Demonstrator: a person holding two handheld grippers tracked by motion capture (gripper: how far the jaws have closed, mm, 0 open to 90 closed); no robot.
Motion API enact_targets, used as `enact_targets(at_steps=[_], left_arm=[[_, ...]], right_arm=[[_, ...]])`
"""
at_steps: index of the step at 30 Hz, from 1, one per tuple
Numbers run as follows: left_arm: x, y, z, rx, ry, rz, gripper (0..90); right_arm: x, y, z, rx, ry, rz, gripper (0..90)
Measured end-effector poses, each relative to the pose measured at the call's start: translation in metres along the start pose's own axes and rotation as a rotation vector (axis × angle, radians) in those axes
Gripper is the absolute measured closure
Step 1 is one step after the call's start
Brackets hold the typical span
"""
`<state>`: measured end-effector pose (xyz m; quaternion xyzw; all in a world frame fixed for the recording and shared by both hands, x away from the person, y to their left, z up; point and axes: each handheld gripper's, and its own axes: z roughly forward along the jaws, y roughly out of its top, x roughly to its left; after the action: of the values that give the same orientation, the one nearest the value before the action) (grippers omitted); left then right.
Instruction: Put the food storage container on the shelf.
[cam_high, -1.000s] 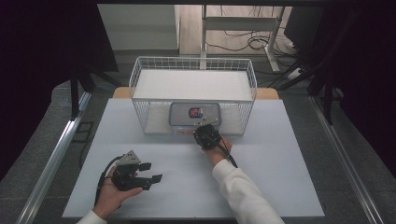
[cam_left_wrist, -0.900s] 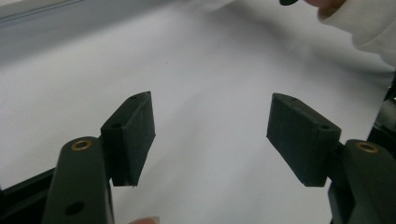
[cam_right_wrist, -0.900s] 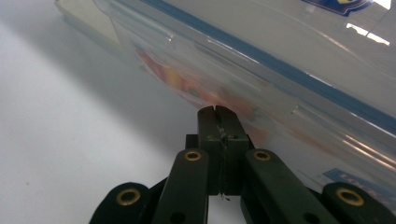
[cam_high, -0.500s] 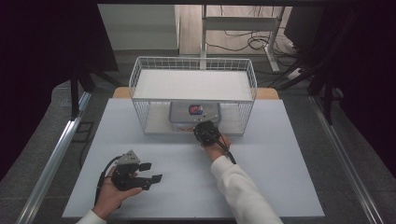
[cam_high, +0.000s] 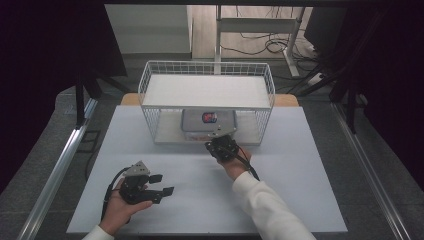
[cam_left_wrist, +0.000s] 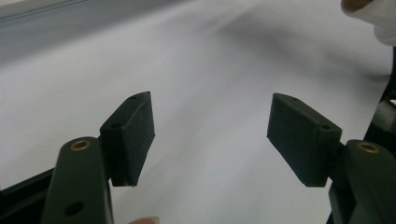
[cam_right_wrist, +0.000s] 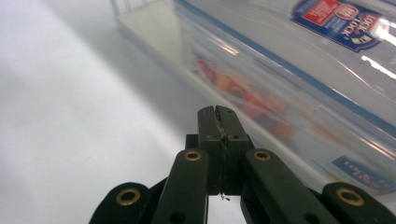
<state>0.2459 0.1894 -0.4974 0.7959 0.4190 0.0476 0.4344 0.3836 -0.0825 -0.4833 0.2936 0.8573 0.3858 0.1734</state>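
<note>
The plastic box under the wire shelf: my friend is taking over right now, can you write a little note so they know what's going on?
Left gripper: open, holding nothing, resting low on the white table.
Right gripper: jaws shut, holding nothing, tip just in front of the plastic box.
The box sits with its lid on, on the bottom level of the wire shelf.
Done: right gripper is at the box.
Left: probably getting the box out; it is not gripped yet.

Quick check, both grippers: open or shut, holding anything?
Left gripper: open, nothing between its jaws, above the white table.
Right gripper: shut, empty, close to the clear plastic box.
</note>
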Motion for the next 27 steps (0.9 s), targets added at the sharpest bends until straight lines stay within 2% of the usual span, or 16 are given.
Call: enact_targets(at_steps=[4,9,12,13,14,15,16,17,18,19,20,21,24,25,27], left_arm=[[0.0,0.0,-0.001,-0.005,0.011,-0.002,31.4],[-0.001,0.0,-0.003,-0.019,0.029,-0.007,31.4],[-0.003,-0.002,-0.005,-0.02,0.053,0.01,31.4],[-0.003,-0.002,-0.005,-0.02,0.053,0.01,31.4],[-0.003,-0.003,-0.006,-0.023,0.056,0.01,31.4],[-0.003,-0.004,-0.007,-0.025,0.064,0.012,31.4],[-0.003,-0.004,-0.007,-0.025,0.064,0.012,31.4],[-0.003,-0.004,-0.007,-0.021,0.07,0.016,31.4],[-0.002,-0.004,-0.007,-0.019,0.073,0.019,31.4],[-0.002,-0.004,-0.006,-0.018,0.073,0.018,31.4],[-0.002,-0.004,-0.006,-0.018,0.073,0.018,31.5],[-0.001,-0.004,-0.005,-0.014,0.078,0.021,31.4],[-0.001,-0.004,-0.003,-0.011,0.079,0.023,31.1],[0.0,-0.003,-0.002,-0.007,0.077,0.024,30.7],[0.001,-0.003,-0.001,-0.007,0.075,0.02,30.3]], right_arm=[[-0.001,-0.005,-0.009,-0.007,0.036,-0.002,89.0],[-0.001,-0.016,-0.028,-0.031,0.075,0.019,89.0],[0.003,-0.031,-0.053,-0.044,0.093,0.008,88.9],[0.003,-0.031,-0.053,-0.044,0.093,0.008,88.9],[0.004,-0.035,-0.061,-0.047,0.095,0.006,88.9],[0.004,-0.046,-0.077,-0.051,0.094,0.022,88.9],[0.004,-0.052,-0.085,-0.052,0.093,0.029,88.9],[0.004,-0.052,-0.085,-0.052,0.093,0.029,88.9],[0.003,-0.059,-0.094,-0.055,0.093,0.04,88.9],[0.001,-0.073,-0.111,-0.061,0.095,0.074,88.8],[0.001,-0.073,-0.111,-0.061,0.095,0.074,88.8],[-0.002,-0.086,-0.126,-0.064,0.097,0.12,88.6],[-0.006,-0.1,-0.14,-0.065,0.091,0.165,88.5],[-0.011,-0.114,-0.15,-0.058,0.082,0.208,86.8],[-0.014,-0.125,-0.156,-0.047,0.05,0.217,77.3]])
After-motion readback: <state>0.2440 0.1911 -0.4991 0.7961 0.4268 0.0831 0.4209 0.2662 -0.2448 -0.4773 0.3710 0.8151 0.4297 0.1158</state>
